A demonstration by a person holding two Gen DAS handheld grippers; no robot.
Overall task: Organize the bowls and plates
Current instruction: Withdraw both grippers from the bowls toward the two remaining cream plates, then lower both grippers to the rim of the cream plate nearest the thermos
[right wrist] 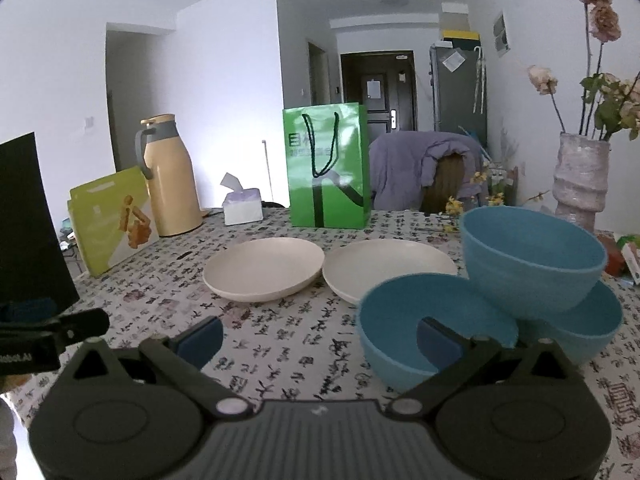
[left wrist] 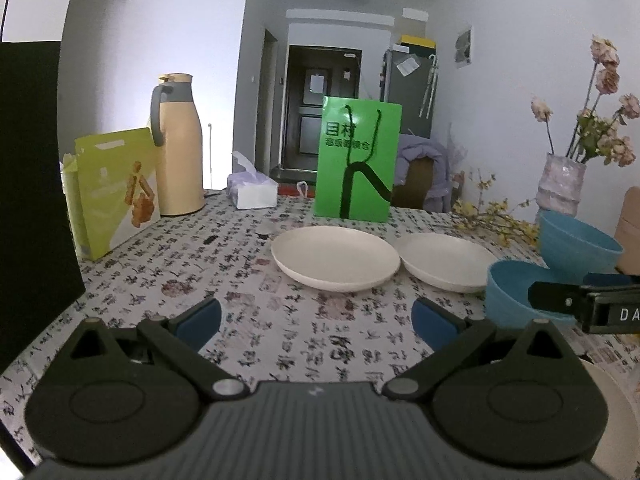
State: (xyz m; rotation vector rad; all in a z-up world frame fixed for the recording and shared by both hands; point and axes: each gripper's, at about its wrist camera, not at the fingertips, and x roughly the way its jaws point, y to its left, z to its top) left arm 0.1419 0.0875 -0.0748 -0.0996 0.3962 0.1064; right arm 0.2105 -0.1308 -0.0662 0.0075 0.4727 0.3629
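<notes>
Tabletop point(right wrist: 280, 344): nearest blue bowl point(right wrist: 400, 320) just beyond right hand-held gripper point(right wrist: 320, 340), fingers apart.

Left claw point(left wrist: 316, 322) spread, empty, facing two plates point(left wrist: 335, 257).

White walls point(right wrist: 224, 60), a dark door point(right wrist: 378, 80), a grey fridge point(right wrist: 458, 88).
</notes>
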